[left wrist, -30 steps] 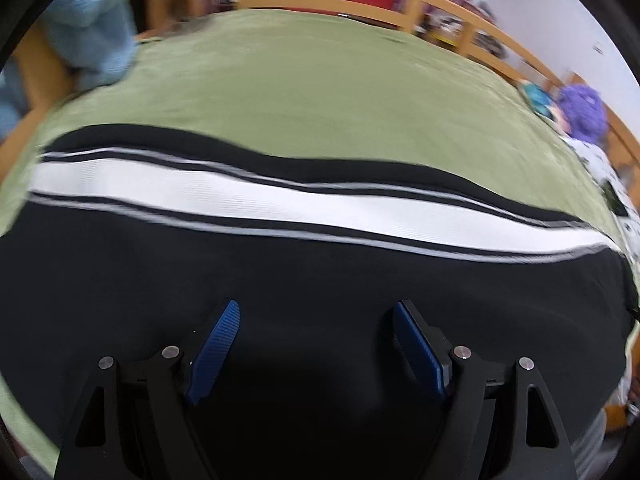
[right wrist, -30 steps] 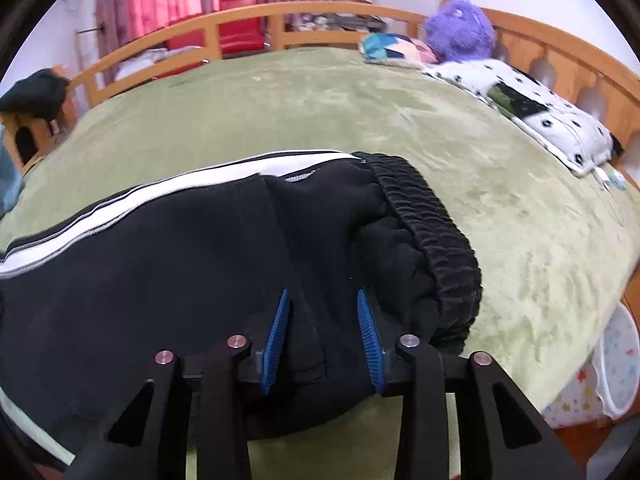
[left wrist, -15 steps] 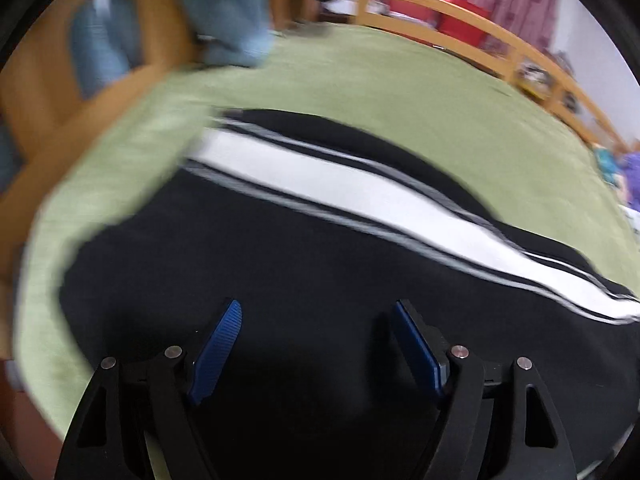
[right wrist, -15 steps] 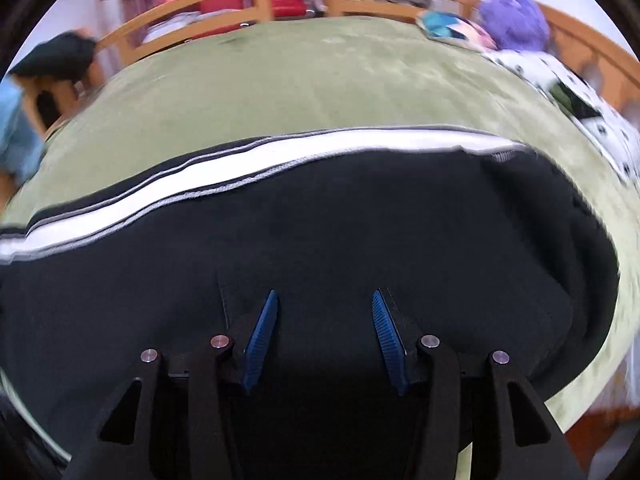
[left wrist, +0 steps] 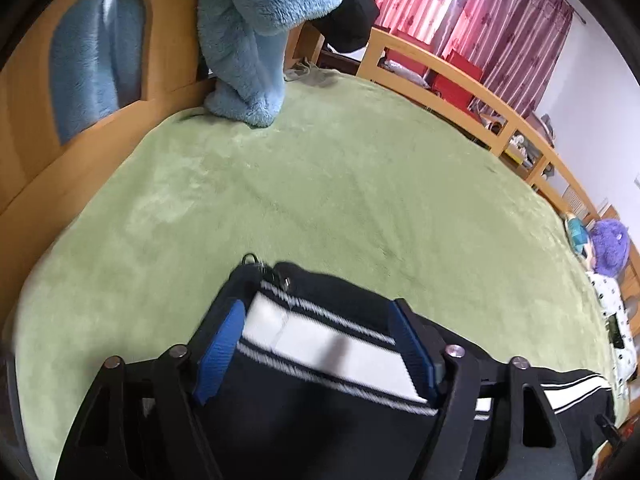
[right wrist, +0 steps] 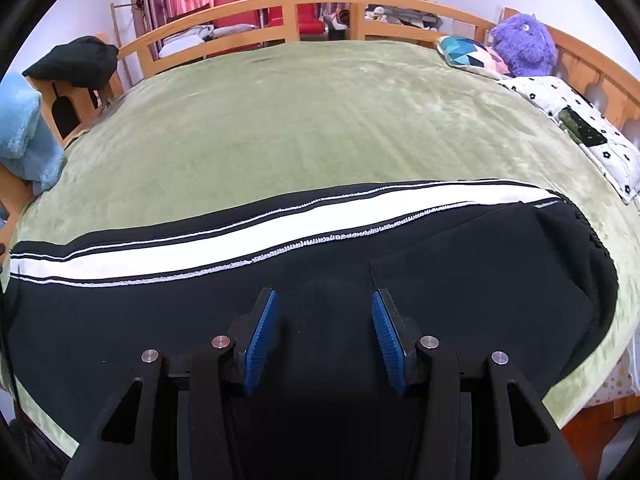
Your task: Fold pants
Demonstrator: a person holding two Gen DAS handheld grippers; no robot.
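Black pants (right wrist: 160,320) with a white side stripe lie flat across the green bed cover (right wrist: 320,120), the elastic waistband (right wrist: 592,248) at the right. My right gripper (right wrist: 323,295) hovers over the black upper part, open, with nothing pinched between its blue pads. In the left wrist view the leg's cuff end (left wrist: 320,336) with its zipper pull (left wrist: 256,264) lies between the jaws of my left gripper (left wrist: 316,308). Those jaws are closing, a blue pad on each side of the striped cuff. I cannot see the pads pressing it.
A fluffy blue garment (left wrist: 256,40) hangs over the wooden footboard (left wrist: 168,60). A wooden rail (right wrist: 320,4) rings the bed. A purple plush (right wrist: 524,44), a patterned cushion (right wrist: 468,52) and a flowered white pillow (right wrist: 580,128) sit far right. A black garment (right wrist: 76,60) drapes a post.
My left gripper slid along the leg from its middle to the cuff end and its jaws narrowed. My right gripper let go of the fabric by the waistband, opened wider and moved left.
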